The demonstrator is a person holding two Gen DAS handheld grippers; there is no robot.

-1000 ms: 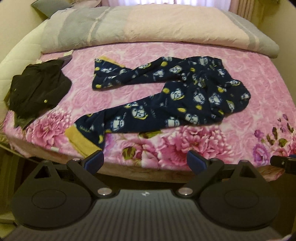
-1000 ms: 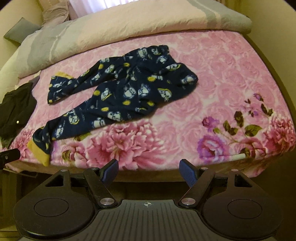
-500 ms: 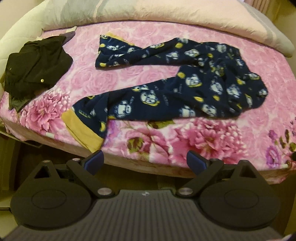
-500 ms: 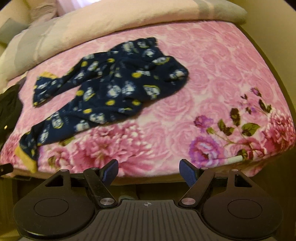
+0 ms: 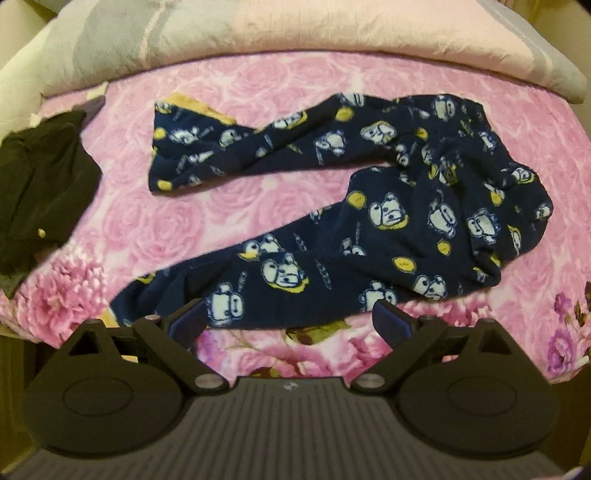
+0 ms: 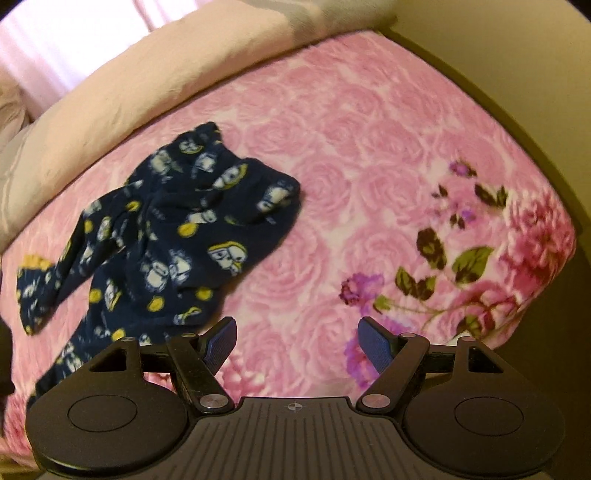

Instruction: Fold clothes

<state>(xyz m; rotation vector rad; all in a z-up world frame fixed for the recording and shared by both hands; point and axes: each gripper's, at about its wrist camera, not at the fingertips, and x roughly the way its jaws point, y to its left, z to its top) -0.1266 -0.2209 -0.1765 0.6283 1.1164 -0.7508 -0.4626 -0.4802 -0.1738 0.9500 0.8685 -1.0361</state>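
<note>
left wrist view looks steeply down on my left gripper [image 5: 288,317], its blue pads spread wide with nothing held between them. it hangs over the near leg of the navy pyjama trousers [image 5: 369,229], the ones printed with white cartoon faces and yellow dots. whether my left pad touches the cloth i cannot tell; the picture is a little blurred there. the trousers lie unfolded on the pink floral bedspread [image 5: 258,92], waist bunched toward the right, two legs running off to the left and splayed apart. the far leg ends in a yellow cuff [image 5: 192,105]; a scrap of yellow also shows at the end of the near leg, just beside my left finger. a dark garment [image 5: 40,192] sits crumpled at the left edge of the bed, well apart from the trousers. a folded grey and pale pink duvet [image 5: 295,33] lies along the far side.

right wrist view shows my right gripper [image 6: 297,343] also wide, nothing between its pads, over bare bedspread near the front edge. here the trousers [image 6: 177,240] are up and to the left of it, the waist end [image 6: 273,199] nearest, apart from my fingers. printed purple flowers and green leaves spread to the right.
</note>
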